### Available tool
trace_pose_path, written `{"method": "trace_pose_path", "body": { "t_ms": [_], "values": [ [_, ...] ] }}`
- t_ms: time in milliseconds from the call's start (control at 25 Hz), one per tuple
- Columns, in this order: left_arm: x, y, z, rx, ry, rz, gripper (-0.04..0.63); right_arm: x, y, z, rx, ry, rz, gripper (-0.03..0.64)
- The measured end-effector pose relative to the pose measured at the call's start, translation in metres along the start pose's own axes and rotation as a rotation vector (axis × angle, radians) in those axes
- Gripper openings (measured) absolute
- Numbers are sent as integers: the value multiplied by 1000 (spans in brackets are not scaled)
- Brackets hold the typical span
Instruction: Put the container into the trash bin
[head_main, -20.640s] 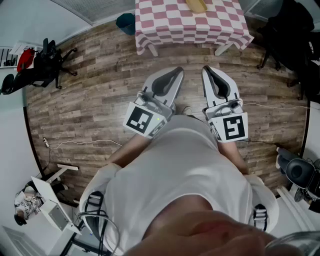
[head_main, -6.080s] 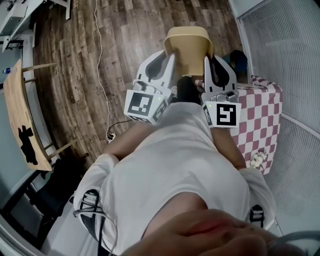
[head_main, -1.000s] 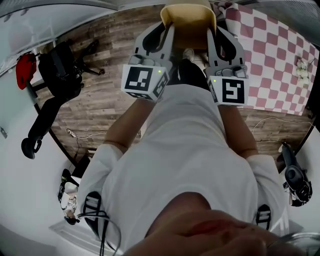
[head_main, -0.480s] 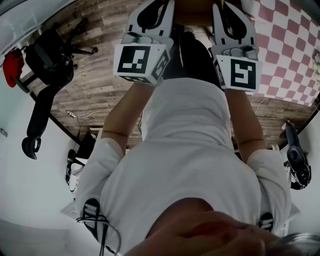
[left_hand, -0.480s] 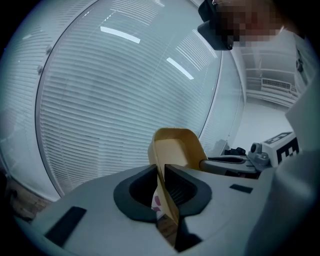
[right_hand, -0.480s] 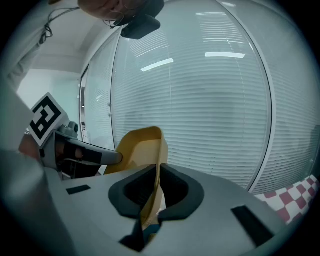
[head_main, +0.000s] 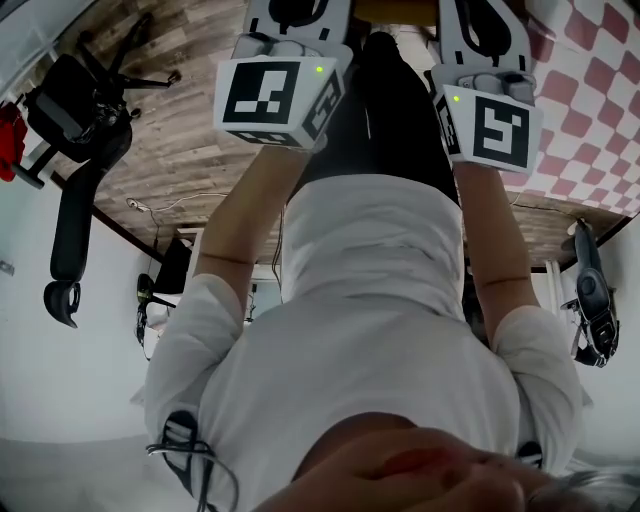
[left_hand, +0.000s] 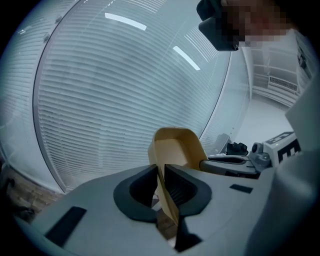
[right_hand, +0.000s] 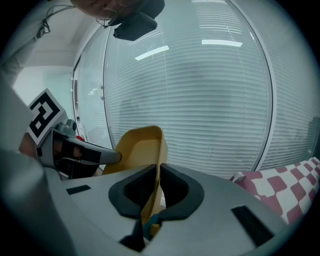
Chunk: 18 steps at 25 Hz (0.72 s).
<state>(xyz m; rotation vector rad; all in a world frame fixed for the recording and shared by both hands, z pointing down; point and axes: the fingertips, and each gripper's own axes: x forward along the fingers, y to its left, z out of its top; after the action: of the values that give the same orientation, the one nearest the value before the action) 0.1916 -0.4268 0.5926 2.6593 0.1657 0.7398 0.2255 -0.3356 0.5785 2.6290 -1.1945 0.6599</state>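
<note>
A tan plastic container (left_hand: 175, 147) is held between both grippers, in front of the person's body. My left gripper (left_hand: 162, 172) is shut on its thin left wall. The right gripper (right_hand: 159, 175) is shut on the opposite wall of the container (right_hand: 140, 147). In the head view only a sliver of the container (head_main: 395, 10) shows at the top edge. The jaws there are cut off, and the left marker cube (head_main: 270, 100) and right marker cube (head_main: 490, 125) stand out. No trash bin shows in any view.
A table with a red-and-white checkered cloth (head_main: 590, 90) stands to the right, and its corner (right_hand: 285, 185) shows in the right gripper view. A black office chair (head_main: 80, 130) stands on the wooden floor (head_main: 180, 150) at left. White blinds (left_hand: 125, 90) fill the wall ahead.
Both grippers and the container have slid toward the top edge of the head view. The container is now almost cut off there. Both grips look unchanged.
</note>
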Motion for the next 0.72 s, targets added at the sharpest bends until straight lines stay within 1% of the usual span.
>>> {"method": "trace_pose_path", "body": {
  "t_ms": [240,480,720],
  "values": [
    [34,22,-46,-23,58,2,64,29,-6,-52,31,53,-22,44],
    [70,51,-93,-45,98,15,64,66,-10,-108,53,93,-39,44],
    [88,61,-132,-64,143,27,64,80,-13,-152,75,140,-41,44]
  ]
}}
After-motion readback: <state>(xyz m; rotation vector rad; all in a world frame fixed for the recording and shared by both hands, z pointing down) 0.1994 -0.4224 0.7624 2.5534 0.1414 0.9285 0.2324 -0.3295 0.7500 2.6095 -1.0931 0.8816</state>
